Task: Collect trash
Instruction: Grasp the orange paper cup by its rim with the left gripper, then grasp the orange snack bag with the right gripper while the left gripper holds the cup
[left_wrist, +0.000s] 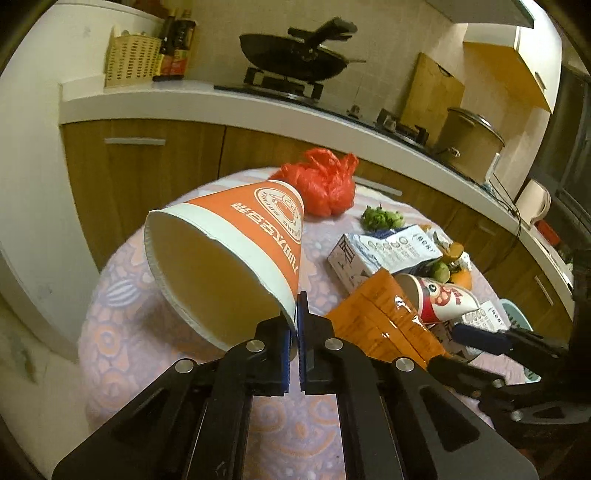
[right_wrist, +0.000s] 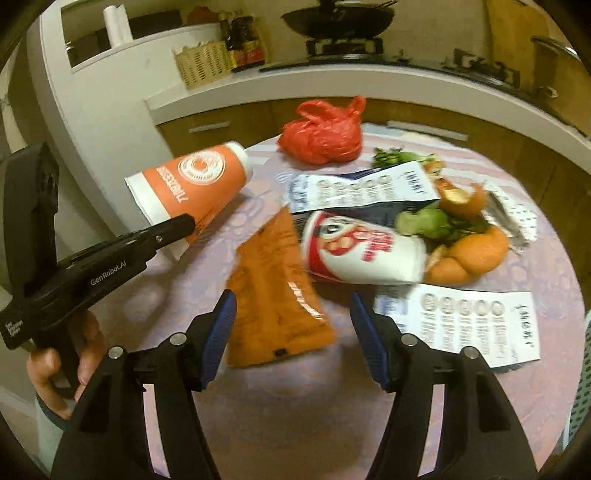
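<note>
Trash lies spread on the round surface. Left gripper has its jaws shut on the rim of the orange paper cup, held tilted above the near left side, probably as a collector. Right gripper hangs with jaws half open and empty over the orange packet. Blur hides the packet's print, and the cup's inside cannot be seen fully.

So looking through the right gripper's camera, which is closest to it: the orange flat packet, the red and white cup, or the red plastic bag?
1. Orange packet: flat on the tablecloth, its near end between the open right gripper's fingers.
2. Red and white cup: on its side just beyond, slightly right.
3. Red plastic bag: at the table's far edge, by the cabinets.
</note>
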